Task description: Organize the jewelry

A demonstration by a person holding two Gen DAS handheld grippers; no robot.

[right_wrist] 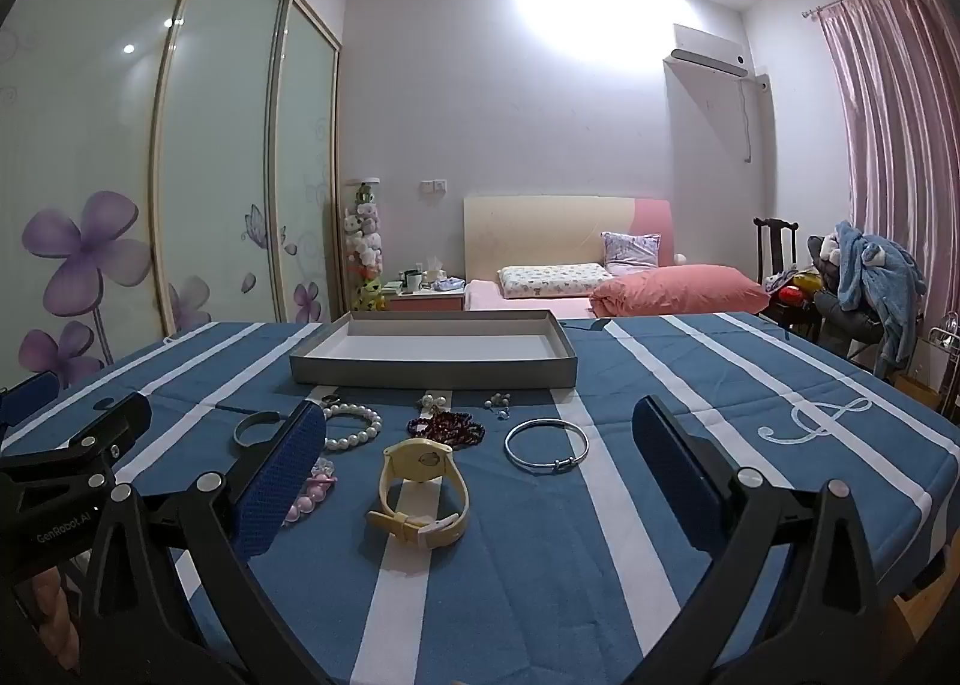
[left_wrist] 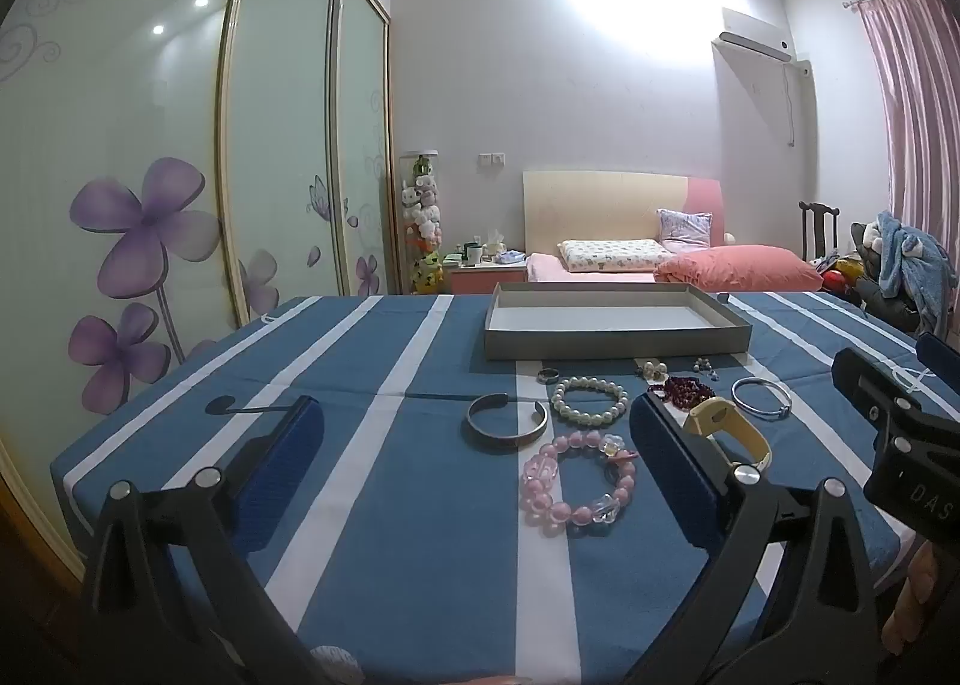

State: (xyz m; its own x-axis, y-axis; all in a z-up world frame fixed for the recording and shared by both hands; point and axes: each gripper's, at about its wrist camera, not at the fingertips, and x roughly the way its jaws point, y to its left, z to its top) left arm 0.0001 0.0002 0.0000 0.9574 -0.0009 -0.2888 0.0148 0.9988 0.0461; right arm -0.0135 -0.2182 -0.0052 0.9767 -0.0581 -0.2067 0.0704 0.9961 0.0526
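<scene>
Jewelry lies on a blue striped tablecloth in front of an empty grey tray (left_wrist: 612, 342) (right_wrist: 432, 372). A pink bead bracelet (left_wrist: 576, 482), a dark metal cuff (left_wrist: 507, 422), a pearl bracelet (left_wrist: 589, 400) (right_wrist: 354, 426), a dark red bead strand (left_wrist: 684, 388) (right_wrist: 447, 427), a thin silver bangle (left_wrist: 761, 397) (right_wrist: 546, 444), a yellow watch (right_wrist: 423, 486) (left_wrist: 729, 433), a ring (left_wrist: 547, 374) and small earrings (right_wrist: 498, 403) lie there. My left gripper (left_wrist: 477, 445) is open and empty above the cuff and pink bracelet. My right gripper (right_wrist: 480, 451) is open and empty around the watch.
The table's near edge is just below both grippers. A wardrobe with flower doors (left_wrist: 150, 217) stands at the left. A bed (right_wrist: 630, 277) and a chair with clothes (right_wrist: 864, 277) are behind the table.
</scene>
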